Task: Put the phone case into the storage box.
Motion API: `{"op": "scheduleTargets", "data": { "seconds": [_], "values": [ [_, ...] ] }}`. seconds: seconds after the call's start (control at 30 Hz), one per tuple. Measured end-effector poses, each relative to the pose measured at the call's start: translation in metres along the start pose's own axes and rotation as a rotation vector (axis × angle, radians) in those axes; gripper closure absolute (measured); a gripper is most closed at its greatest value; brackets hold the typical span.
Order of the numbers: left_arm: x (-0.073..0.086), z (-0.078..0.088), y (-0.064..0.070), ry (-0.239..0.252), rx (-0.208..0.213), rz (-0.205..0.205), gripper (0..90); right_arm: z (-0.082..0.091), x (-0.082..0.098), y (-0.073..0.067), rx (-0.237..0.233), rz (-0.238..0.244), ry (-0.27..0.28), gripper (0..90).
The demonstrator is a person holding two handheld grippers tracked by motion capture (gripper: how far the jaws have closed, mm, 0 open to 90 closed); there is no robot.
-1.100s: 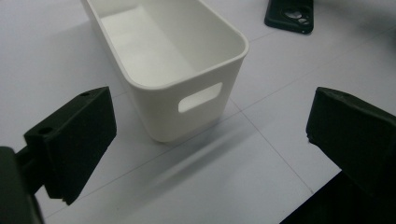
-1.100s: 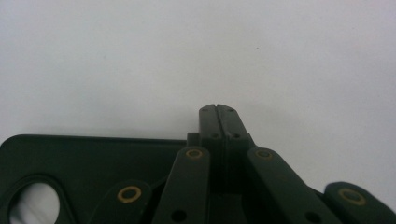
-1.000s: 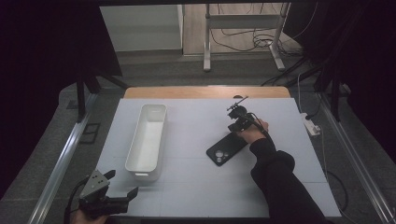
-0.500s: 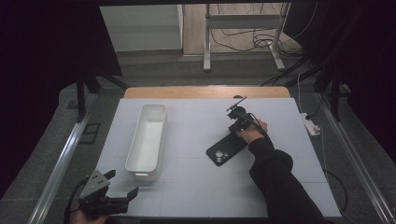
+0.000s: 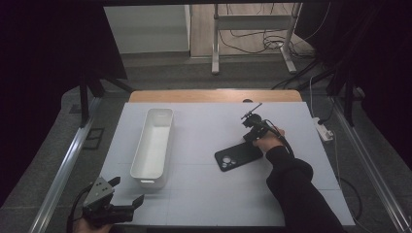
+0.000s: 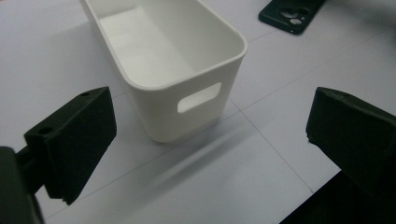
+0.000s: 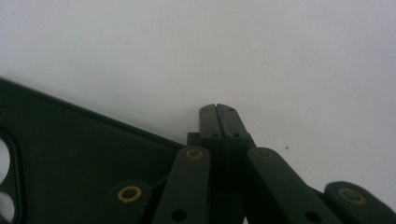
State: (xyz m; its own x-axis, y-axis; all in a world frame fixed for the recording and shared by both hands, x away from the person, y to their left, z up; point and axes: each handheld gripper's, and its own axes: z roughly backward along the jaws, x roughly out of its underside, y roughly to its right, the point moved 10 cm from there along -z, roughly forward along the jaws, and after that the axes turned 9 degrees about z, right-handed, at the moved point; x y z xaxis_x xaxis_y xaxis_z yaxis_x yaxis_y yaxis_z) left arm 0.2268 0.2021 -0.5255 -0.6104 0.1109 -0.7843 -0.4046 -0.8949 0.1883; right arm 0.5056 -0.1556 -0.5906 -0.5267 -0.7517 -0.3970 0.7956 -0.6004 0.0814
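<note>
Two grippers, one dark phone case [image 5: 238, 155] flat on the white table [image 5: 204, 194].

From above, the right gripper [image 5: 253, 131] sits at the case's far right end, while the left gripper [image 5: 127, 194] hangs at the near left corner. Up close, the right gripper's view has its jaws pressed together, empty, beside the case's edge [image 7: 70, 158]; the left gripper's view has jaws wide apart facing the white bin [image 6: 168, 60].

We record open white tabletop [image 5: 204, 194] between the left gripper [image 5: 127, 194] and the black phone case [image 5: 238, 156], nothing lying across it. One obstacle: the long white bin [image 5: 153, 145], its near end wall just ahead of the left gripper's parted jaws. Right of the phone case, beside the right gripper [image 7: 218, 112], we list bare surface.
</note>
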Motion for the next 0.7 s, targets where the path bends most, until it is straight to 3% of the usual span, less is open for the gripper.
{"op": "scheduleTargets", "data": {
  "seconds": [0.1, 0.23, 0.7],
  "values": [
    [0.000, 0.000, 0.000, -0.001, 0.000, 0.001, 2.5, 0.002, 0.005, -0.003, 0.003, 0.015, 0.007, 89.3],
    [0.000, 0.000, 0.000, -0.001, -0.001, 0.002, 2.5, 0.005, 0.011, -0.004, 0.006, 0.000, 0.012, 89.4],
    [0.000, 0.000, 0.000, -0.003, -0.003, 0.003, 2.8, 0.017, 0.034, -0.017, -0.037, 0.001, 0.024, 89.4]
  ]
}}
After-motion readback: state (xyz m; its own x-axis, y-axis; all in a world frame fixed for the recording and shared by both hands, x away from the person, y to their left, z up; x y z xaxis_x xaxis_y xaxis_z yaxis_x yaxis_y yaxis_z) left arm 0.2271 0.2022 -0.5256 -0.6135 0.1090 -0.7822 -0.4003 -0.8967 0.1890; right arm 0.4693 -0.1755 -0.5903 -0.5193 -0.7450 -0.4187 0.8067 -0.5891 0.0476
